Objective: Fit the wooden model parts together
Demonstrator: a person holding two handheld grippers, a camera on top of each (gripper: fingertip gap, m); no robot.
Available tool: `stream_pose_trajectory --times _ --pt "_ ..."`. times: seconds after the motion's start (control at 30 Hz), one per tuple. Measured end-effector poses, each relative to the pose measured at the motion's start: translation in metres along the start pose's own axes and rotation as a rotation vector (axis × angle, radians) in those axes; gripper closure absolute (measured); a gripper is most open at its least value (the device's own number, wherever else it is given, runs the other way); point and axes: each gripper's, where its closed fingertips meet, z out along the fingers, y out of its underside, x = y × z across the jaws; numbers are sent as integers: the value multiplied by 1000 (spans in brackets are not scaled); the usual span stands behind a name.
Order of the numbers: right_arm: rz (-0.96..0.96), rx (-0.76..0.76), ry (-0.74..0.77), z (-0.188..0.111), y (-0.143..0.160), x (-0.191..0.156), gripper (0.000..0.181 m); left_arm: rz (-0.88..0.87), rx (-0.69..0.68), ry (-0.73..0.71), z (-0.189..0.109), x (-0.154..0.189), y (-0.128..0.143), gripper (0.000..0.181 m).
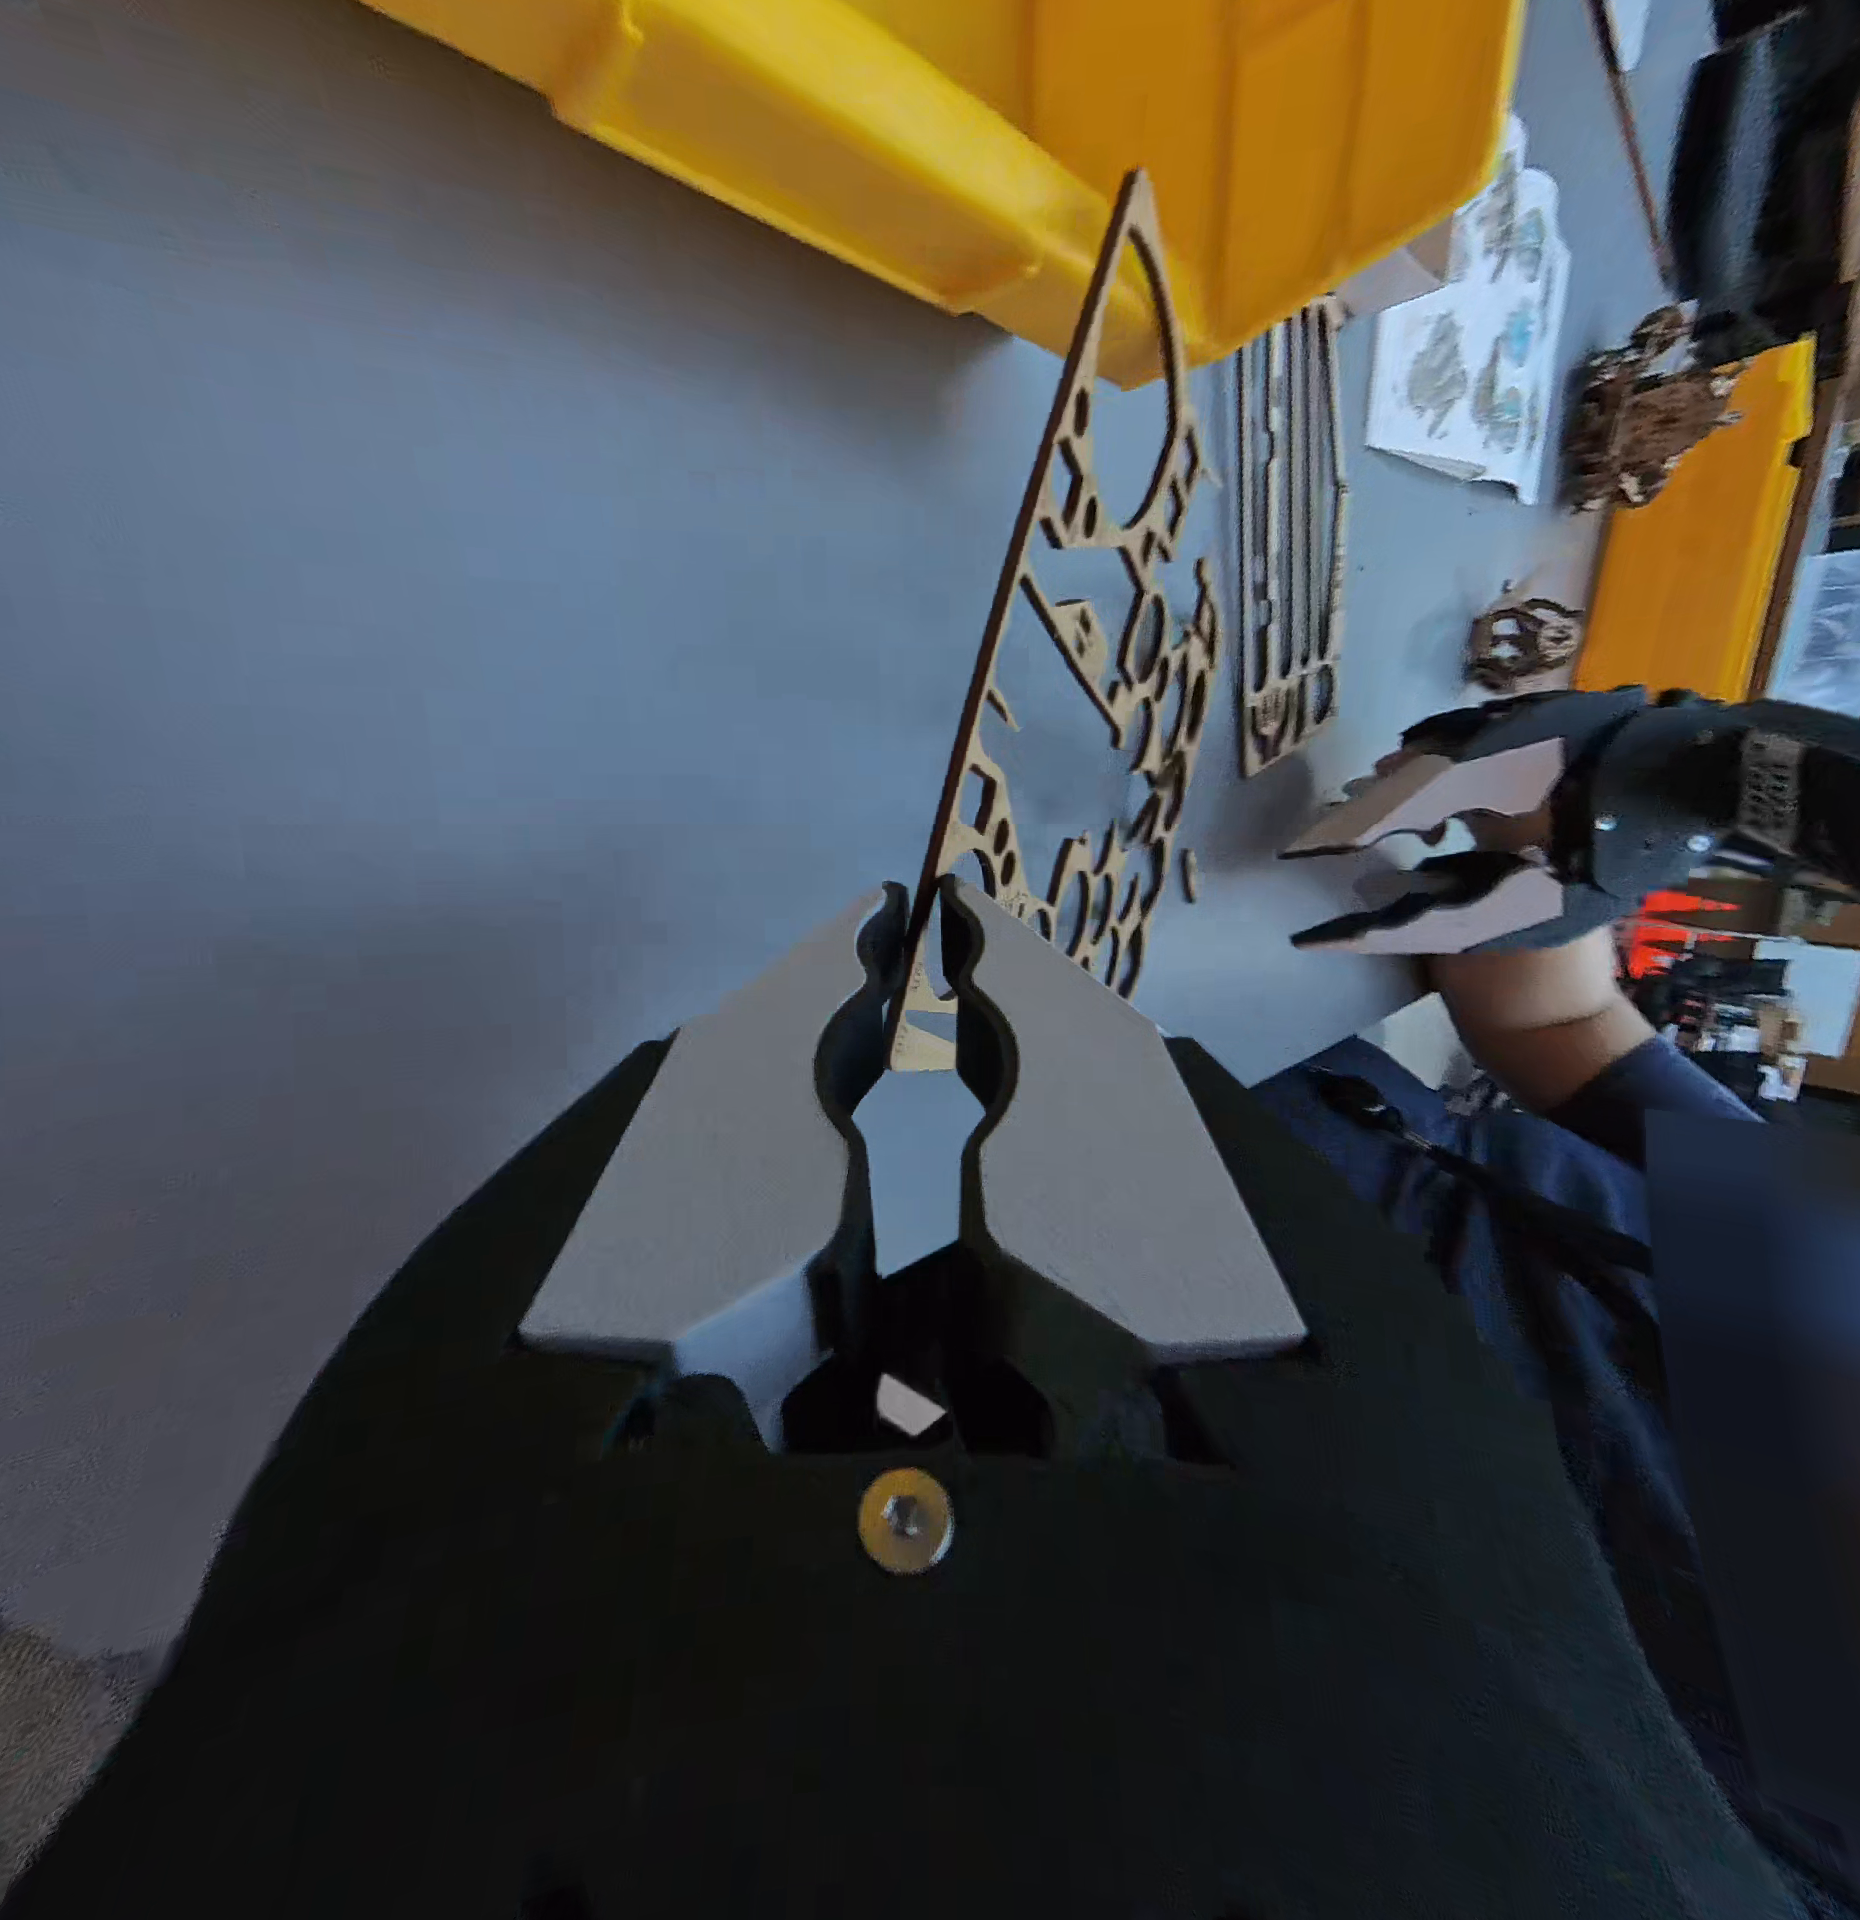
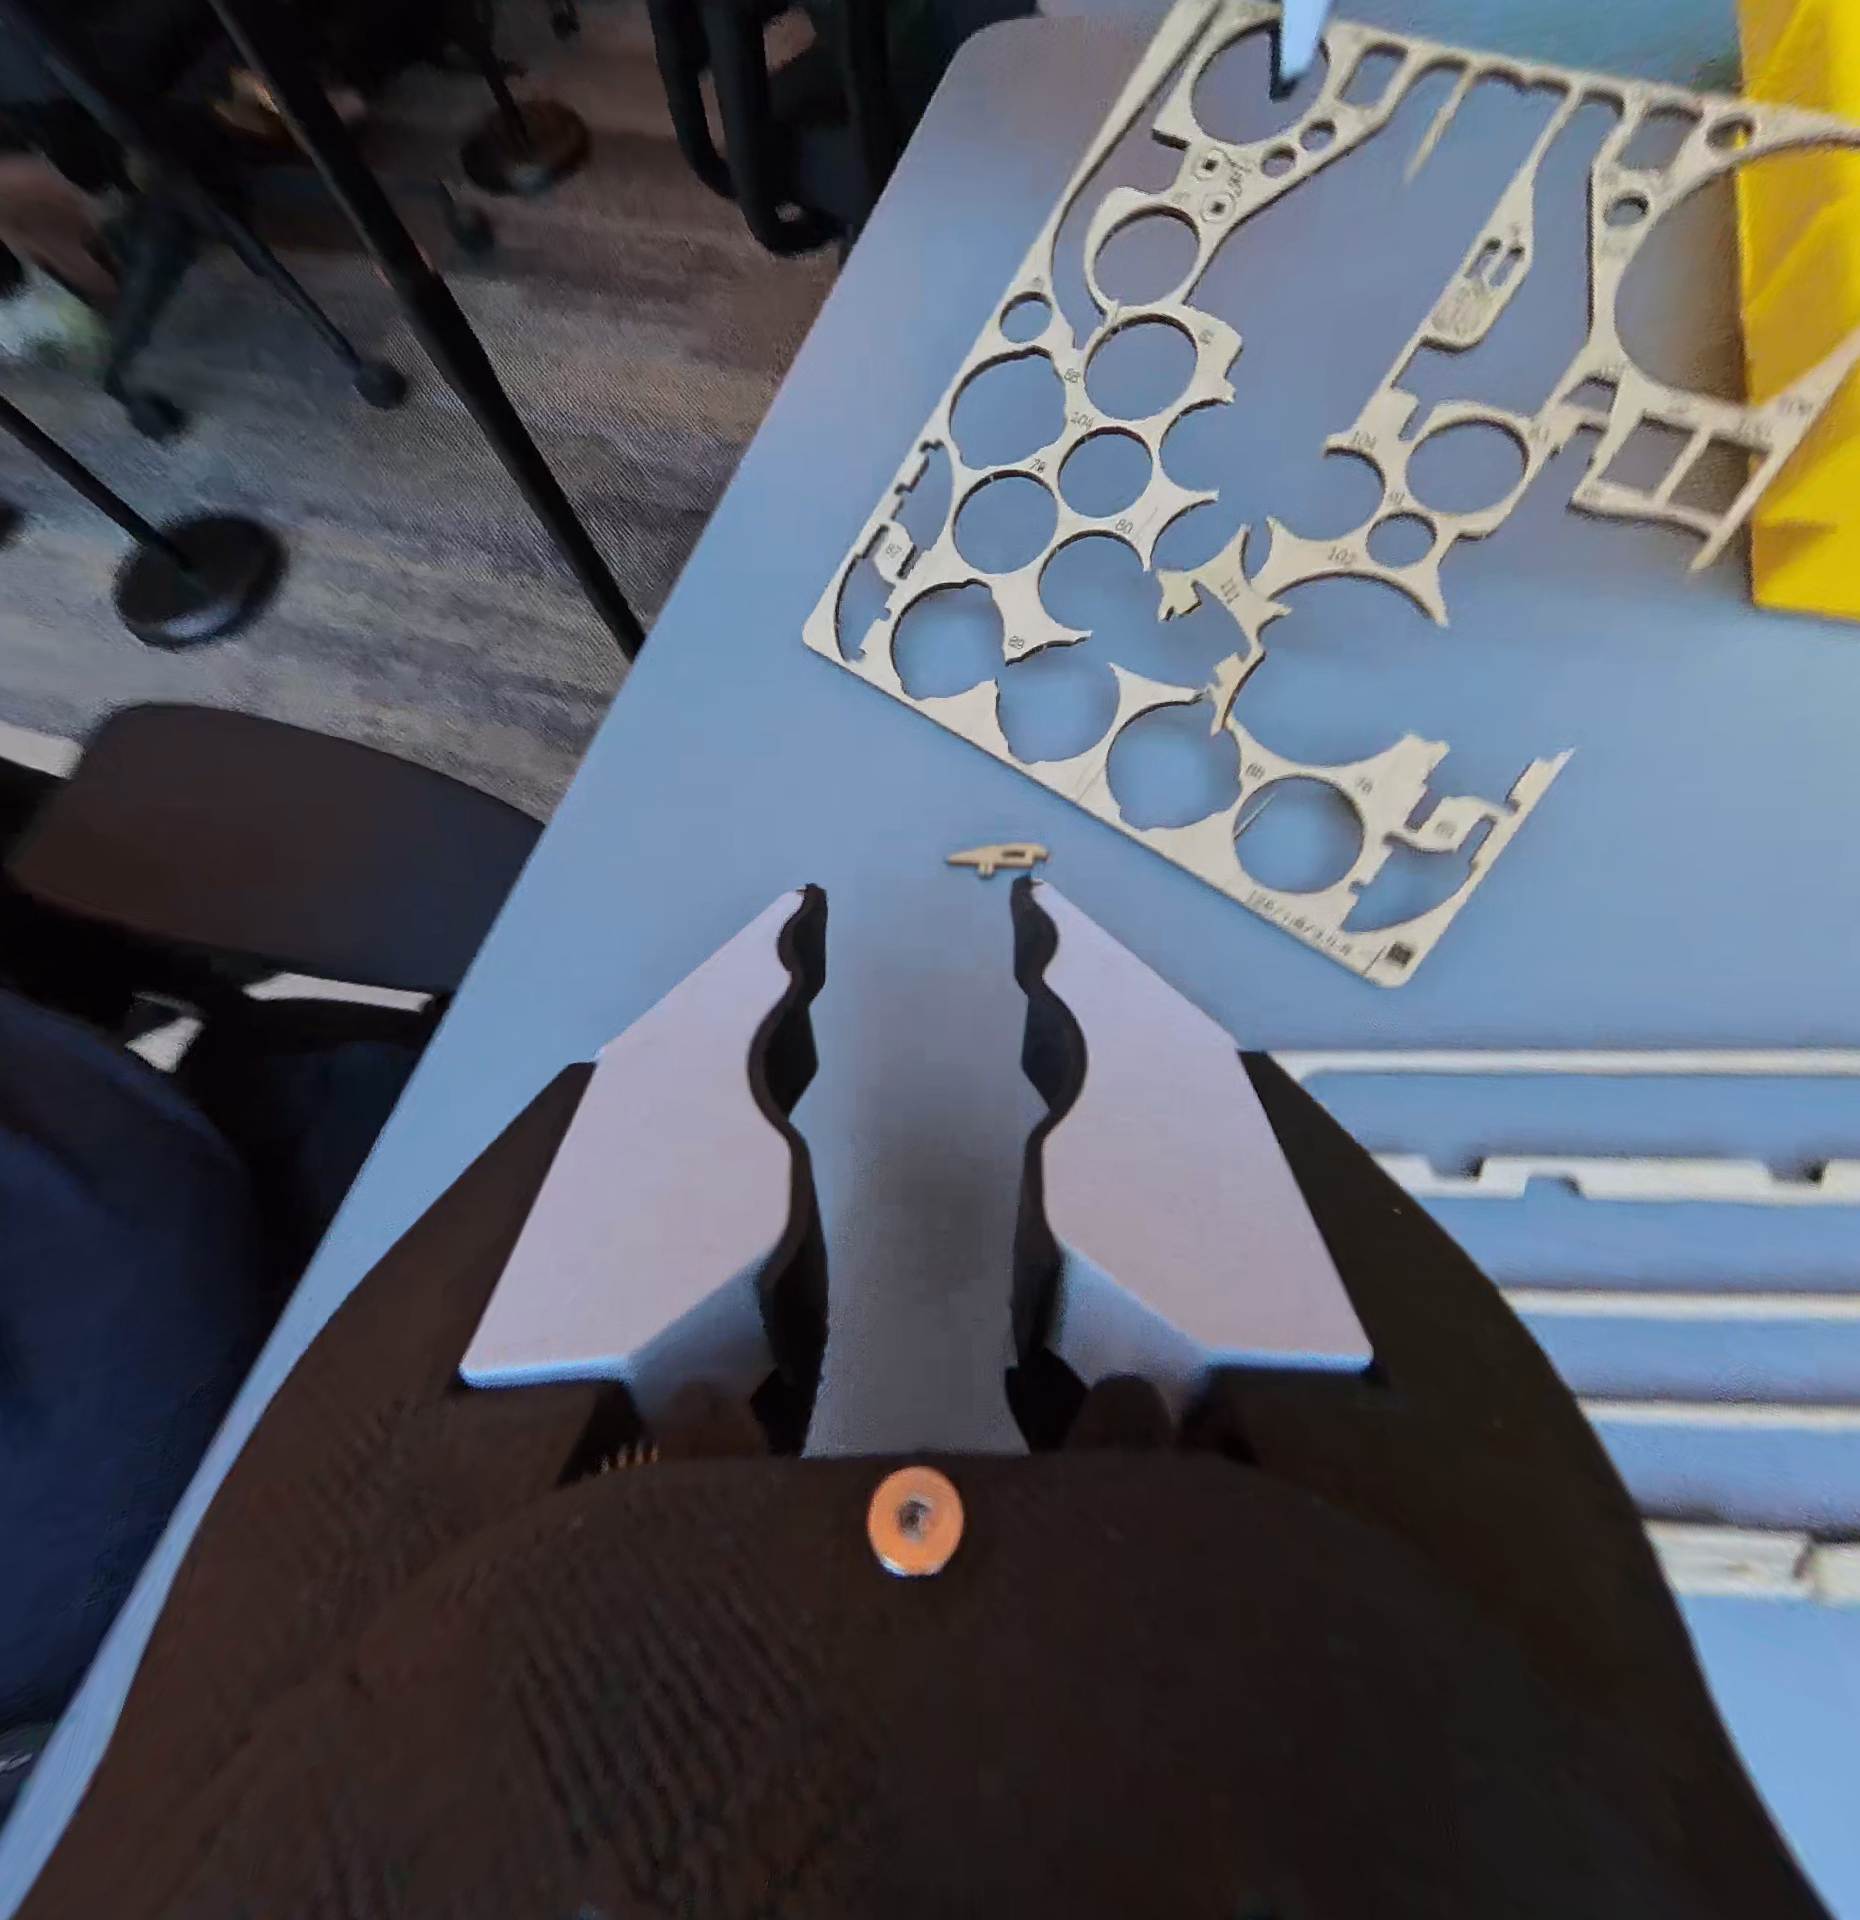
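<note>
My left gripper (image 1: pixel 921 909) is shut on the edge of a thin laser-cut wooden sheet (image 1: pixel 1123 540) full of round cut-outs and holds it edge-on to the camera. The same sheet (image 2: pixel 1080 421) fills the upper middle of the right wrist view, with a left fingertip (image 2: pixel 1300 42) at its far edge. My right gripper (image 2: pixel 921 891) is open and empty, low over the table. A small loose wooden part (image 2: pixel 997 858) lies just beyond its right fingertip. The right gripper (image 1: pixel 1425 862) also shows in the left wrist view, to the right of the sheet.
A yellow bin (image 1: pixel 1009 135) stands behind the sheet, and its corner (image 2: pixel 1819 312) also shows on the right. A second sheet with long slots (image 2: pixel 1632 1184) lies at the right. A part-built wooden model (image 1: pixel 1653 416) and picture sheets (image 1: pixel 1466 343) sit farther off. The grey table's edge (image 2: pixel 593 831) runs left, beside a chair (image 2: pixel 230 831). The gap from one gripper's tips to the other's is roughly 20 cm.
</note>
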Motion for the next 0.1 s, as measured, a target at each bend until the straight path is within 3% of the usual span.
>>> stream_pose_trajectory --times 0.03,0.1 --pt "-53 -17 6 6 -1 0 146 19 -10 -41 1 -7 1 177" --pt "-160 -65 -17 17 2 0 148 39 -19 -77 3 -16 1 175"
